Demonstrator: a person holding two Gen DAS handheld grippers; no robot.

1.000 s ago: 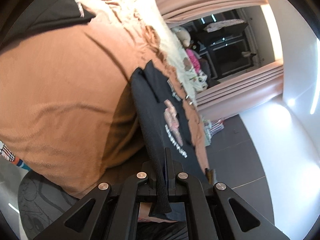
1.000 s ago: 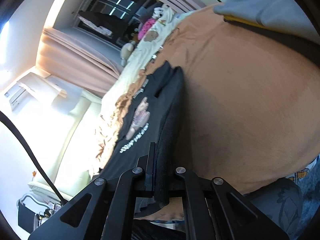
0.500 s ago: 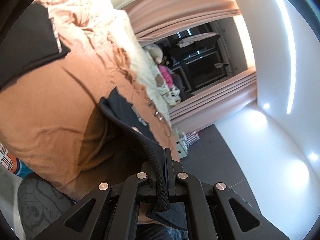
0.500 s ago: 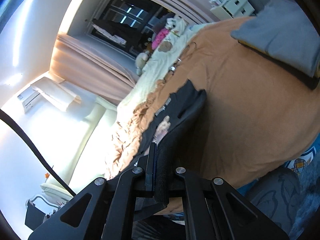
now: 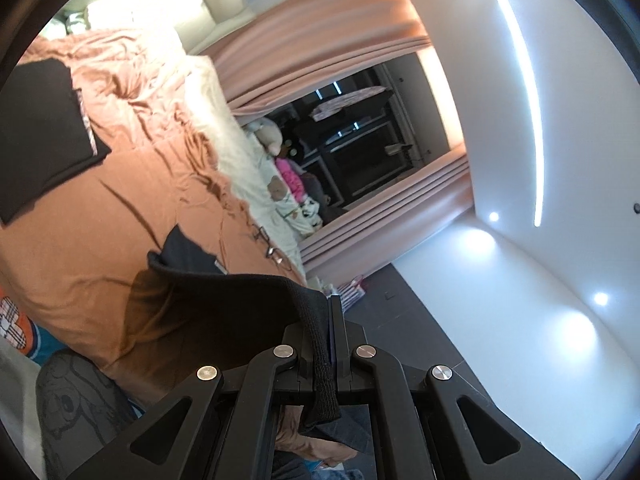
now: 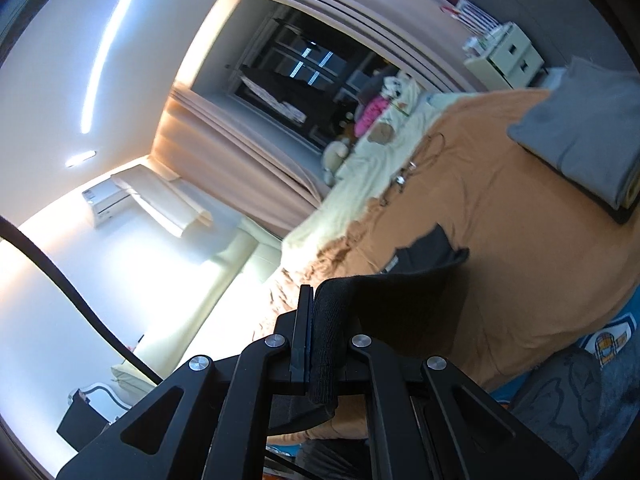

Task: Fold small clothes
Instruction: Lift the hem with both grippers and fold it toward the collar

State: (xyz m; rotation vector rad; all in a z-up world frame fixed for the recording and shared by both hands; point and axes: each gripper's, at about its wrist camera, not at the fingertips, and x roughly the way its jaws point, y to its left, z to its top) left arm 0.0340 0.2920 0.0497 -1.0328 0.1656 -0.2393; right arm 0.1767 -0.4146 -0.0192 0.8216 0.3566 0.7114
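Bedding of orange-brown cloth covers the bed (image 5: 80,216), rumpled toward the far side where a cream blanket (image 5: 224,140) lies. Pink curtains (image 5: 320,52) frame a dark window, and strip lights run along the white ceiling.

Left wrist view alone shows a folded black garment (image 5: 36,136) lying flat on the bed. Right wrist view alone shows a folded grey garment (image 6: 580,128) on the bed, a small cream drawer unit (image 6: 508,56) beyond it, and a wall air conditioner (image 6: 104,204).

Left gripper (image 5: 324,344) is closed down on the ribbed hem of the black t-shirt (image 5: 224,304), with the hem hanging out below the jaws. Right gripper (image 6: 320,344) is likewise pinched tight on the same hem.

Black t-shirt is raised at the hem end, its far end resting on the bed. Its long axis runs away from both cameras, collar end pointing toward the window. Any print side cannot be seen.
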